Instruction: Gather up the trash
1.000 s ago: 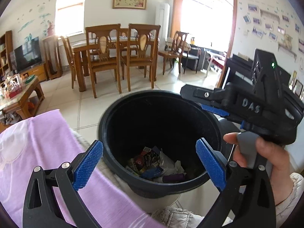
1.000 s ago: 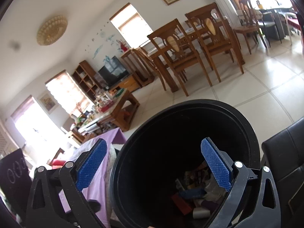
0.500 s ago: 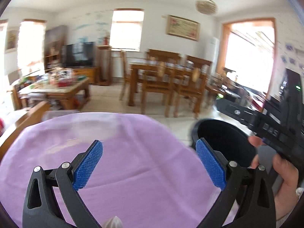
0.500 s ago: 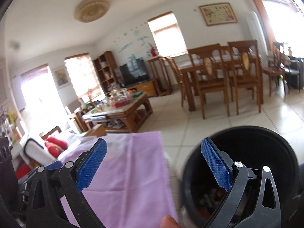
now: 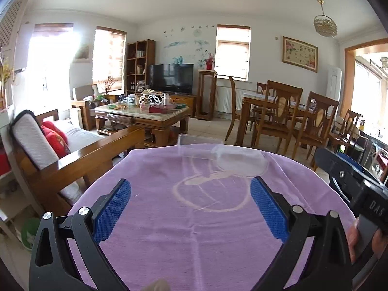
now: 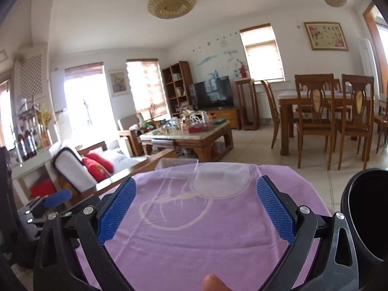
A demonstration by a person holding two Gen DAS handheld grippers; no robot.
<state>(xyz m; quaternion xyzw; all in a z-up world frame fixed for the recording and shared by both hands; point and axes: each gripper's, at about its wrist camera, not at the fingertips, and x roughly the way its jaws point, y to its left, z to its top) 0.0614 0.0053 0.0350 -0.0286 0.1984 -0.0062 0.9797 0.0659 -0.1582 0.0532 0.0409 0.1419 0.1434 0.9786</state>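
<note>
Trash bin (image 6: pixel 366 218), black, stands beside the purple-clothed surface (image 5: pixel 206 230) at its right edge. Clear plastic containers (image 5: pixel 232 160) lie near the far edge. Both grippers, left (image 5: pixel 191 208) and right (image 6: pixel 196 211), hover with fingers spread, empty.

Home living room; sofa (image 5: pixel 60 140), television (image 5: pixel 171 78), coffee table (image 5: pixel 141 118), dining chairs (image 5: pixel 276 116)

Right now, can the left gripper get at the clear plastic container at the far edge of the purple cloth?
Probably yes. The left gripper is open and holds nothing, and only bare purple cloth lies between it and the clear plastic container. The transparent box beside it sits close, so the grasp may be tight.
</note>
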